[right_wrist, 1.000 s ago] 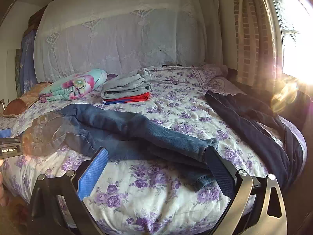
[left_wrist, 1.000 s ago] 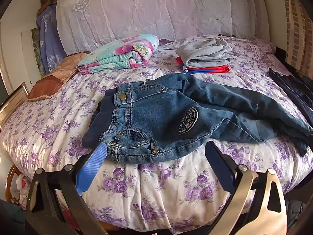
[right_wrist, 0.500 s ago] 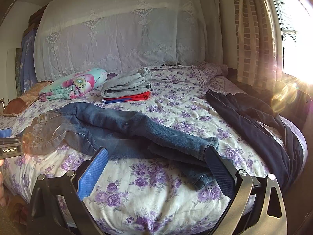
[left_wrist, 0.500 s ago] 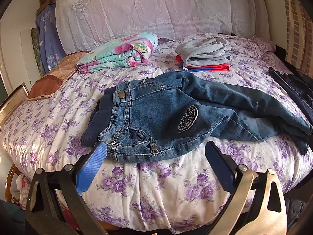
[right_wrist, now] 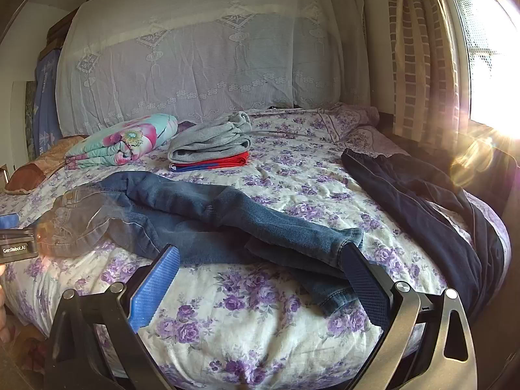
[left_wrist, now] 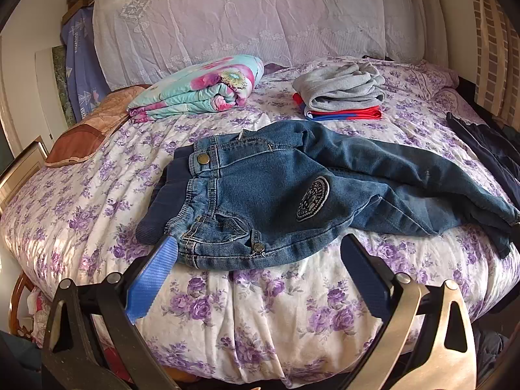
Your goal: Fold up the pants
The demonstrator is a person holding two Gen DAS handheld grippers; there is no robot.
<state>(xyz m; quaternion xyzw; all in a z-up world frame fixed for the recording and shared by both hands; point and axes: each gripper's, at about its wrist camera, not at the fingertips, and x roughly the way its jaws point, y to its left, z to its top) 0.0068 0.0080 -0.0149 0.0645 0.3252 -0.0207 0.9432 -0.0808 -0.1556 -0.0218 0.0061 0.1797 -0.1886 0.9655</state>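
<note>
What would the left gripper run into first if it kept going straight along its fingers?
Most likely the waist end of the jeans. The left gripper is open, and the denim hem lies just ahead between its fingertips, on the floral bedspread. Depth is unclear; a low heading would meet the bedspread's edge first.

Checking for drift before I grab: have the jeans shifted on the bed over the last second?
No. The jeans keep the same spot relative to the grey folded stack and the floral bedspread; only slight camera shift shows.
</note>
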